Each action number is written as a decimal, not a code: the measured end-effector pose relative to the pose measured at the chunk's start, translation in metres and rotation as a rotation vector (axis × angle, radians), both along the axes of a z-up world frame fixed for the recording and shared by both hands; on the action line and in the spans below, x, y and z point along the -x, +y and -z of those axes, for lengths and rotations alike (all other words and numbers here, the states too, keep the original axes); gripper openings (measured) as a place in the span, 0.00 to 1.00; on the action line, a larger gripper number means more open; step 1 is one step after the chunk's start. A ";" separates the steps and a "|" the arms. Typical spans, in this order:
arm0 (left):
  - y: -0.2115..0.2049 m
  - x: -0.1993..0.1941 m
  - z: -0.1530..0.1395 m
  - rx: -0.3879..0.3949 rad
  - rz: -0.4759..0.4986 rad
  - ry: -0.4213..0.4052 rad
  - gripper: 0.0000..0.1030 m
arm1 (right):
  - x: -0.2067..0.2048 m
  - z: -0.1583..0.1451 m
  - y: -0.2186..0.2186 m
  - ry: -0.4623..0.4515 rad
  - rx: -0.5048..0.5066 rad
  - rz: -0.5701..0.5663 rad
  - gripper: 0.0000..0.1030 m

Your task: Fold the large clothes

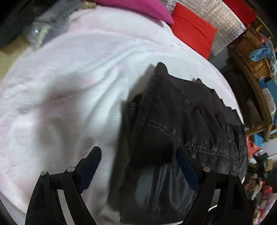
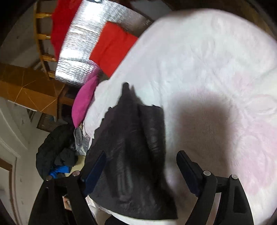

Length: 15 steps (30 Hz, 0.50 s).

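A black garment [image 1: 181,131], stitched like dark trousers, lies folded on a pale pink bedspread [image 1: 72,72] near the bed's right edge. My left gripper [image 1: 138,155] hovers over the garment's near end with its jaws wide apart and nothing pressed between the pads. In the right wrist view the same black garment [image 2: 131,148] stretches away from the camera. My right gripper [image 2: 142,161] stands open above it; the cloth lies under the gap and no pad touches it.
A magenta pillow [image 1: 138,8] and a red pillow [image 1: 193,29] rest against a silver quilted headboard [image 1: 223,31]. A wicker basket [image 1: 252,55] and shelf clutter stand to the right. Dark clothes [image 2: 57,152] are piled beside the bed.
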<state>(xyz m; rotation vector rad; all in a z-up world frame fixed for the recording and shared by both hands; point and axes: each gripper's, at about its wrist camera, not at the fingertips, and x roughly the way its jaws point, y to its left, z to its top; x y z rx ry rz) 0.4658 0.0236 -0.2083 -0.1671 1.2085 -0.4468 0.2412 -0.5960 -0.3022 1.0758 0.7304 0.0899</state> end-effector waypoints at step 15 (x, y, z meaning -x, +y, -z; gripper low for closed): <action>-0.048 0.012 0.032 0.215 0.189 0.117 0.94 | -0.060 0.002 0.072 -0.002 0.123 -0.216 0.98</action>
